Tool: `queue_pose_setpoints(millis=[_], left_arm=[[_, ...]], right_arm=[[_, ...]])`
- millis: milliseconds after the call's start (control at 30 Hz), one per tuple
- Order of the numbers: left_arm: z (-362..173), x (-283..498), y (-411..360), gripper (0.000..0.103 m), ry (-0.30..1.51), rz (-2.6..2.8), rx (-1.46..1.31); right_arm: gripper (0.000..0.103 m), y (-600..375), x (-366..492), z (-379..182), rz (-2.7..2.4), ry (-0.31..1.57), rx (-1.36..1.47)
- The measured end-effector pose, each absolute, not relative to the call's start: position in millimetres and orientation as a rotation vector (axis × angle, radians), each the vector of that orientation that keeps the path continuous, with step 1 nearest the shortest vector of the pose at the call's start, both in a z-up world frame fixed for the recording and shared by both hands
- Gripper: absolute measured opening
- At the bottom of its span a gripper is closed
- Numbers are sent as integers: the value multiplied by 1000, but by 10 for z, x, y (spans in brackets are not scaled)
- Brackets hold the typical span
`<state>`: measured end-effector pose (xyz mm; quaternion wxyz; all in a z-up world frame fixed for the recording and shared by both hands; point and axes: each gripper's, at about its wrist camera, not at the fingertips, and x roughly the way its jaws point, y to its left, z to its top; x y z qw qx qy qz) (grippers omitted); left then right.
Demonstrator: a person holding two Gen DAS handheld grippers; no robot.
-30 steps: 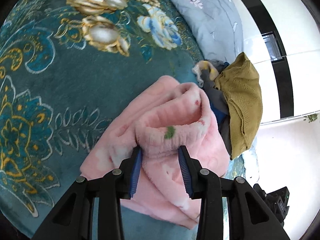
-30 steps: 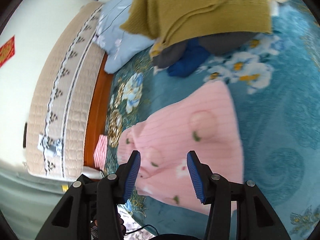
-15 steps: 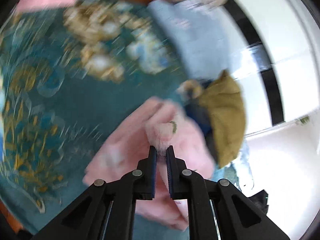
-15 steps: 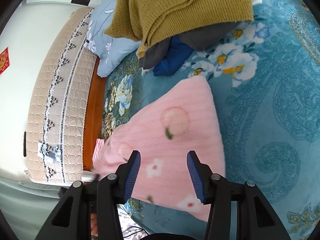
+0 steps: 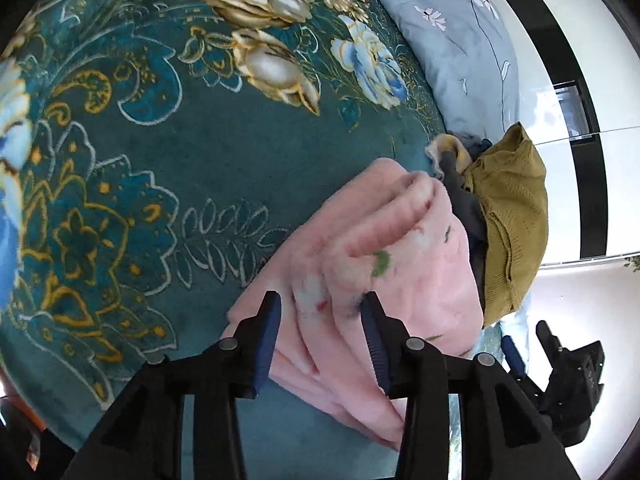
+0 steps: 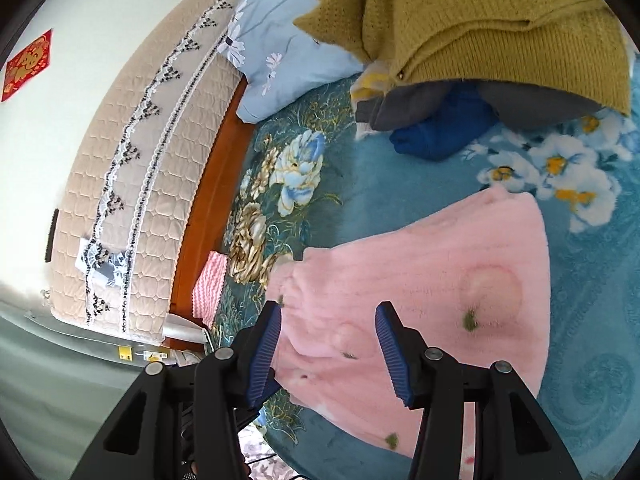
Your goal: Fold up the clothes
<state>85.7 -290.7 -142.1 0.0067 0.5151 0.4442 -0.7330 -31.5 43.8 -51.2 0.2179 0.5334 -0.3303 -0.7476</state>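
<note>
Pink fleece garment (image 5: 384,264) lies on the teal floral bedspread (image 5: 160,152), bunched into soft layered folds; we judge the fold partly made, with edges not yet squared. Our left gripper (image 5: 320,332) and right gripper (image 6: 328,348) both stand apart, holding nothing, just over the cloth. Near its far edge sits a pile topped by a mustard knit sweater (image 6: 472,24), crowding that side, beside a blue pillow (image 5: 460,52).

The left gripper (image 5: 320,332) has its jaws spread wide, both blue-padded fingers (image 5: 267,338) pointing forward and down. The right gripper (image 6: 328,354) is likewise parted (nothing pinched between its pads), angled downward.
</note>
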Motion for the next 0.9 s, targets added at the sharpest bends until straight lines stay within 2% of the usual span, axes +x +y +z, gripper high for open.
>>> queue_pose_setpoints(millis=[67,200,267,333,733,833,900], left_arm=[[-1486,828,-2897,42,1463,-2289,1609],[-1556,788,-2865,42,1418,-2304,1597],[-1534,801,-2861,31,1420,-2305,1587],[-1512,815,-2856,26,1423,-2307,1577],[-1439,878,-2823,25,1411,-2284,1573],[-1418,882,-2843,25,1433,-2282,1570],[-1407,889,-2868,25,1452,-2280,1561]], right_arm=[[53,404,-350,-583,-2056,-924,1498],[53,220,-485,-634,-2015,-883,1512],[53,46,-569,-624,-1991,-809,1521],[53,-156,-656,-619,-1969,-731,1539],[53,-1395,-1082,-849,-1938,-299,1719],[50,-1482,-1111,-974,-1946,-273,1763],[40,-1501,-1133,-1035,-1959,-307,1763]])
